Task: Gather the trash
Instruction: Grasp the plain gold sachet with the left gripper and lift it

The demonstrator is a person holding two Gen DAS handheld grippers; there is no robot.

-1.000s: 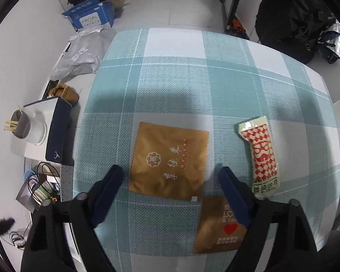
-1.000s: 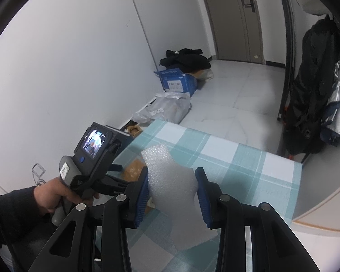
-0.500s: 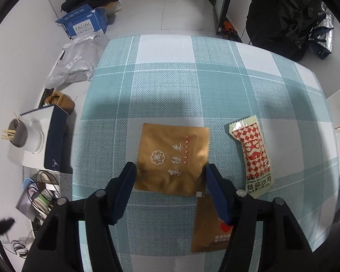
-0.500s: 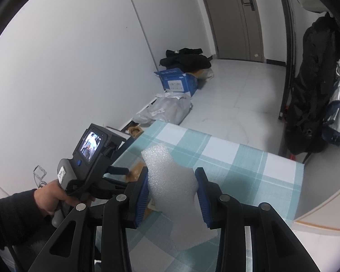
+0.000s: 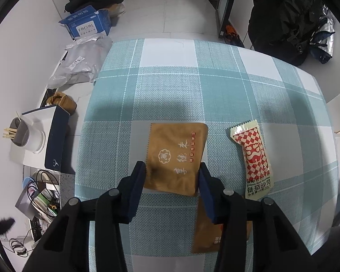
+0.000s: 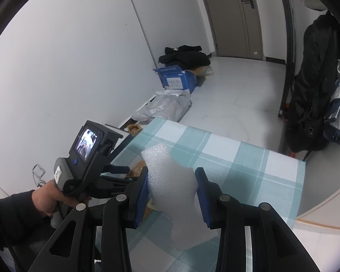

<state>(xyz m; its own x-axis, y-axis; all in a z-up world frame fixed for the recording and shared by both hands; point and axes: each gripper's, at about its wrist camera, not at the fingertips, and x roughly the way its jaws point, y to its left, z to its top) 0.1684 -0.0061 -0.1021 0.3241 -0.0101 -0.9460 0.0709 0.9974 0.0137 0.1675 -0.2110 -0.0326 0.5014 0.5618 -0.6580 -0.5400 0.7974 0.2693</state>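
Teal-checked tablecloth [image 5: 170, 86] carries your brown sachet [image 5: 176, 156], bowed between your left gripper [image 5: 172, 174]'s closing jaws, apparently touching; red-checked packet [image 5: 253, 158] at three o'clock. Your right gripper [image 6: 173, 192] pinches white foam [image 6: 170, 181].

Left gripper [image 5: 172, 176]: black angular arms, dark navy finger pads, round silver screws on the arm joints. Right gripper [image 6: 172, 188]: same black frame and silver screws, brighter blue ribbed pads. Left hand [image 6: 48, 198], beside the right gripper's frame: dark sleeve to the wrist.
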